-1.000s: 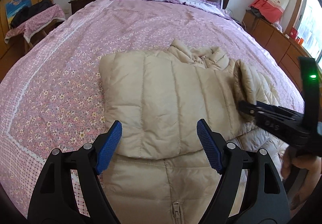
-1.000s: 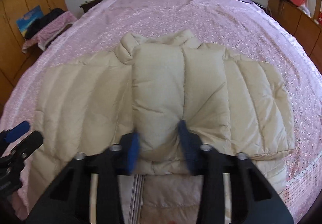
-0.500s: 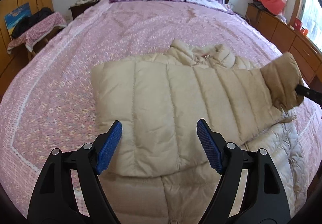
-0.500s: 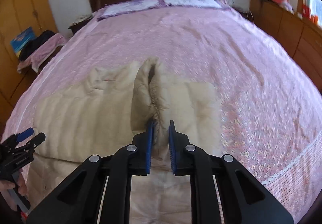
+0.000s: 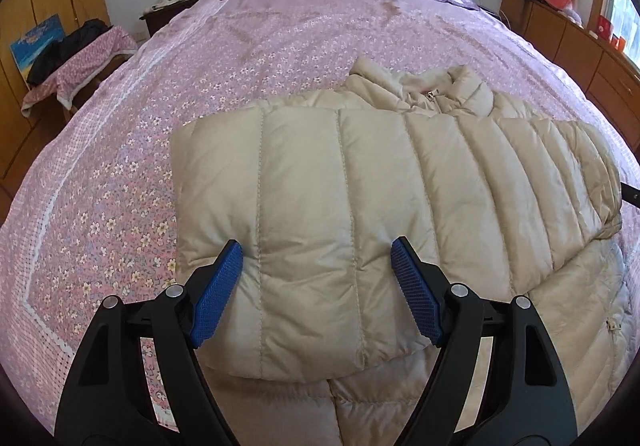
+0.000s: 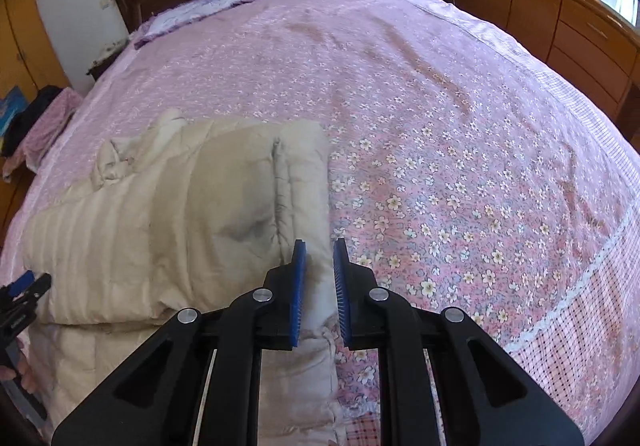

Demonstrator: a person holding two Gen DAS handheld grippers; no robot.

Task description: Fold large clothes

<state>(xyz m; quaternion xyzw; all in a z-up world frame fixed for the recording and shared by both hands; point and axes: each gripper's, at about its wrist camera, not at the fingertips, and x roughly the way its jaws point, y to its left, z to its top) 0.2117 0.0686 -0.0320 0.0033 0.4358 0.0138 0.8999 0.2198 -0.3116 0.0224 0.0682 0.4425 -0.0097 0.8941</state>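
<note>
Meanwhile, the jacket [image 5: 360, 205] lay on the bed [image 5: 280, 45], 1 sleeve folded across. Left gripper [image 5: 316, 294] hovered agape; right gripper [image 6: 320, 286], jaws just widening, seemingly pinched its edge. Releasing flat and smoothing the padding would likely keep the fold.

Beige quilted puffer jacket [image 5: 360, 205], sleeves folded across its front, collar up, flat on bed
</note>
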